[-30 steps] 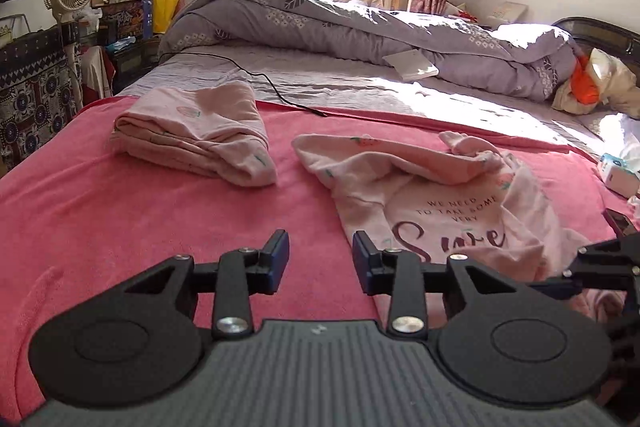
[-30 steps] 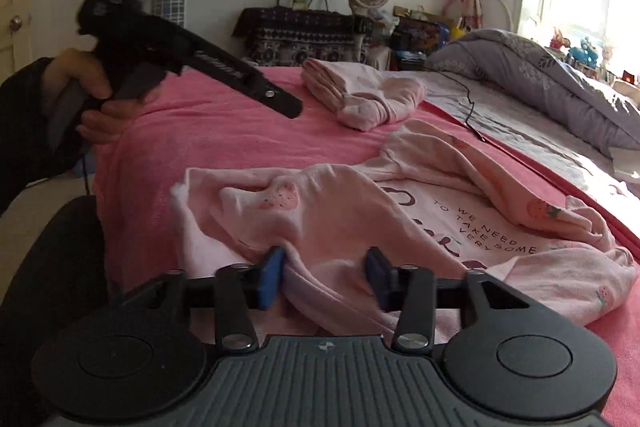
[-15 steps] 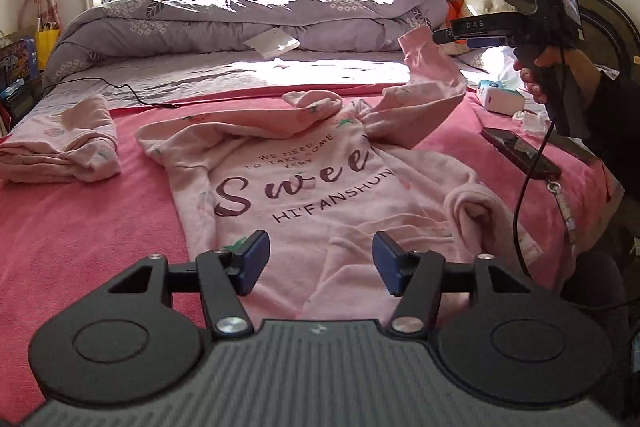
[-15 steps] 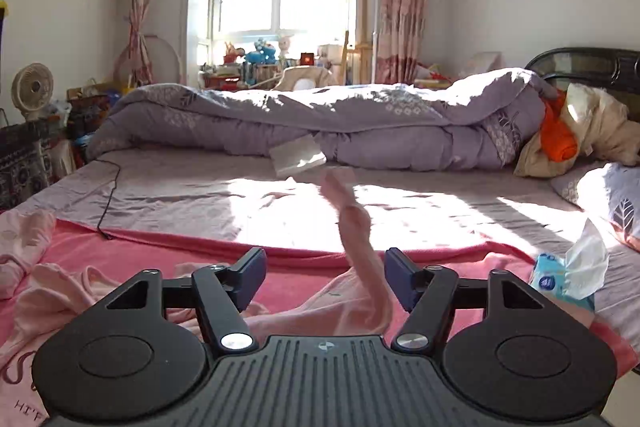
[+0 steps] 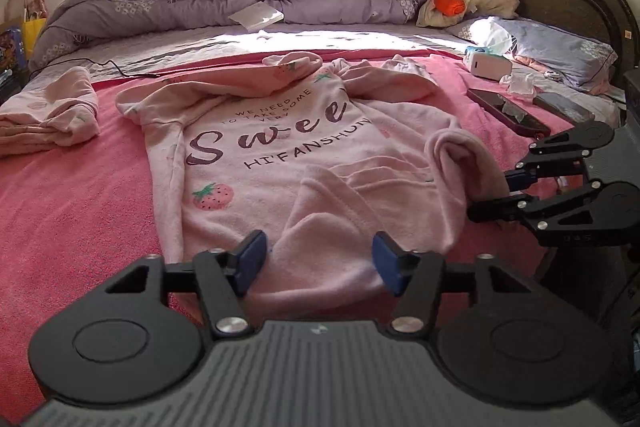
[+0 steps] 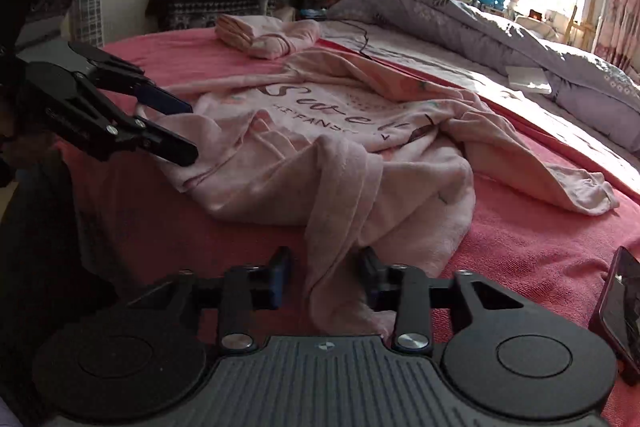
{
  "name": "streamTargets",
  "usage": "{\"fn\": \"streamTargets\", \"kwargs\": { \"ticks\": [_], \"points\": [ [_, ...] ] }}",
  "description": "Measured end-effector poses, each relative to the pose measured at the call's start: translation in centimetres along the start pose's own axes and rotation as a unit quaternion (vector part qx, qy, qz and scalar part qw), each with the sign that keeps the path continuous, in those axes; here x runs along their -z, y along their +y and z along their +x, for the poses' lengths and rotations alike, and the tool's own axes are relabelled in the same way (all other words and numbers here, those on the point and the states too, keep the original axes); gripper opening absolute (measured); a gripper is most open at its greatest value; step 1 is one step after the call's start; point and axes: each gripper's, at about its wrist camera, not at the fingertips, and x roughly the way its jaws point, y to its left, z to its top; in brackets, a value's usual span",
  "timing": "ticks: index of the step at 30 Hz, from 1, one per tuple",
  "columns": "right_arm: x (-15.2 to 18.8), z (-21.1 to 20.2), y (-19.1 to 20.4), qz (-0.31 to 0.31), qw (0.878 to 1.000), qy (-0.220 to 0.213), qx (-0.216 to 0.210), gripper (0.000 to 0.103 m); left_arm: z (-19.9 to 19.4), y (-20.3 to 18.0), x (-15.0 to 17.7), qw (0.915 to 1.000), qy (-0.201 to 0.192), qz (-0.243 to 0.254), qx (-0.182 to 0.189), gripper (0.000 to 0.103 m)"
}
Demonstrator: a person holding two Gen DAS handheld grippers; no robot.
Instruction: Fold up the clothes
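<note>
Both grippers have just been closing: the left gripper (image 5: 316, 261) straddles the sweater's (image 5: 280, 151) hem, pads apart, while the right gripper (image 6: 323, 281) brackets its sleeve, grip unclear. One folded garment (image 5: 48, 117) lies at ten o'clock; the pink sweater sprawls rumpled mid-blanket (image 5: 72, 211), printed front up, unfolded.

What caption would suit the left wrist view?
Left claw straddles the hem of the pink shirt spread on a red blanket.
</note>
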Motion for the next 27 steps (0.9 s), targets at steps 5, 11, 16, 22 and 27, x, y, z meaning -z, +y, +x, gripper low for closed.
{"fn": "streamTargets", "kwargs": {
  "ticks": [5, 11, 16, 22, 27],
  "points": [
    [-0.9, -4.0, -1.3, -0.001, 0.996, -0.053, 0.074, 0.007, -1.0, 3.2, -0.4, 0.9975, -0.013, -0.037, -0.058, 0.02],
    [0.4, -7.3, -2.2, -0.053, 0.996, -0.024, 0.06, 0.008, -3.4, 6.1, 0.5, 0.9904, -0.02, -0.069, -0.118, 0.019],
    [3.8, -4.3, -0.7, -0.1, 0.99, 0.077, 0.058, 0.012, -4.3, 1.9, 0.9, 0.9986, -0.033, 0.01, -0.04, 0.066],
    [3.8, -5.4, -0.2, -0.086, 0.993, 0.03, 0.07, 0.056, -1.2, -4.1, 1.0, 0.9909, -0.022, 0.131, -0.02, 0.093],
    [3.1, -5.7, -1.0, -0.066, 0.995, -0.012, 0.076, 0.057, 2.7, -4.2, 1.4, 0.9925, 0.002, 0.109, -0.054, 0.093]
  ]
}}
